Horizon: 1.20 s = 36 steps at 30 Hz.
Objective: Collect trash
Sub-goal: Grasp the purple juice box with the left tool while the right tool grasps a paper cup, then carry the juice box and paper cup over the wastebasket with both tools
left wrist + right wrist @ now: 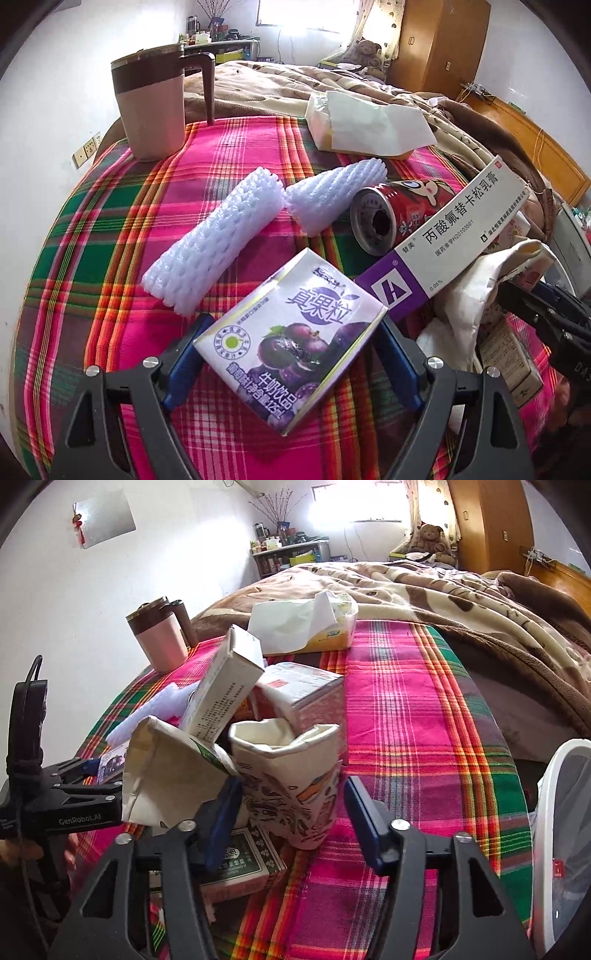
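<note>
Left wrist view first. My left tool stands wide, its blue pads either side of the purple milk carton at lower centre; the pads look close to the carton's edges, but I can't say they press on it, so I count it as not yet gripped. Above it on the plaid cloth lie two white foam nets, a red can on its side and a long purple-and-white ointment box tilted toward the upper right. The lidded mug at upper left and the tissue pack at upper centre I'd judge to be keepers, not trash.

Right wrist view. My right tool is part open around the crumpled printed paper cup at centre; the left pad sits just beside or against the cup wall, the right pad is clearly apart from it (so no grip yet). A green-labelled box lies under the left finger. The white-rimmed bin shows at the right edge.

I judge this the picking step: both tools set on a piece. Next I'd need to close squarely on carton and cup without crushing them loose, then lift and carry toward the bin.
</note>
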Each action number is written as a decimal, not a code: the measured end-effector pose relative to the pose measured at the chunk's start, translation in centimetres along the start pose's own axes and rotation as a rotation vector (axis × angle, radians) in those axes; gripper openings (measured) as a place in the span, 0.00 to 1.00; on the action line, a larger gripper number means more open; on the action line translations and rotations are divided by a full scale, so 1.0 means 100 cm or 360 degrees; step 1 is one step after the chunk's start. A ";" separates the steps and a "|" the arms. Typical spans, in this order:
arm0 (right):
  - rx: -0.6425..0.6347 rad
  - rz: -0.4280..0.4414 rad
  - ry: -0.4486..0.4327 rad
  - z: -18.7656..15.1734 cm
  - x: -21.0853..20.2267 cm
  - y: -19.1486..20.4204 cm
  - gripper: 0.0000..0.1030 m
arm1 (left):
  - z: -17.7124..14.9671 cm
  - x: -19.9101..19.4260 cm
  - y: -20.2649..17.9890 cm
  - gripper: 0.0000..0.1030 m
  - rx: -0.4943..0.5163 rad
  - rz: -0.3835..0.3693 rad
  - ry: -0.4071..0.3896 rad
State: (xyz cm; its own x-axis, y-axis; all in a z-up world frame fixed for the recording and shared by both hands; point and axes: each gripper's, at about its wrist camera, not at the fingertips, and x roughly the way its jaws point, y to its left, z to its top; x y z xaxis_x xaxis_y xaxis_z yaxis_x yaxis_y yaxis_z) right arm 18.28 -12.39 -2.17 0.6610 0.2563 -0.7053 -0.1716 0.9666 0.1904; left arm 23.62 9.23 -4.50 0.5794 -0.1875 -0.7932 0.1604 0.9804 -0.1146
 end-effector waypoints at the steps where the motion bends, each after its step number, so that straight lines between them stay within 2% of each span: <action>1: -0.0005 0.0001 -0.0005 0.000 -0.001 0.001 0.51 | 0.000 -0.002 -0.001 0.84 0.0001 -0.0003 -0.0009; 10: 0.0030 0.0001 -0.0043 -0.001 -0.008 -0.004 0.50 | -0.005 -0.014 -0.001 0.84 -0.0043 -0.0011 -0.0050; 19: 0.0037 0.0011 -0.0124 -0.002 -0.027 -0.006 0.50 | -0.014 -0.044 -0.005 0.84 -0.0085 -0.0008 -0.0129; 36: 0.0062 0.0047 -0.0251 -0.006 -0.076 -0.023 0.50 | -0.023 -0.098 -0.062 0.84 -0.0002 -0.0095 -0.0280</action>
State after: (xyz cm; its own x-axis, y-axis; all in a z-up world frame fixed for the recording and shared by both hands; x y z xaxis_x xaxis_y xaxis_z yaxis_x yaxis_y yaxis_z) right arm 13.20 -16.52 2.33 0.7629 0.2779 -0.5838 -0.1662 0.9569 0.2383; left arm 15.15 5.09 2.63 0.6998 -0.2528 -0.6681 0.1976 0.9673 -0.1591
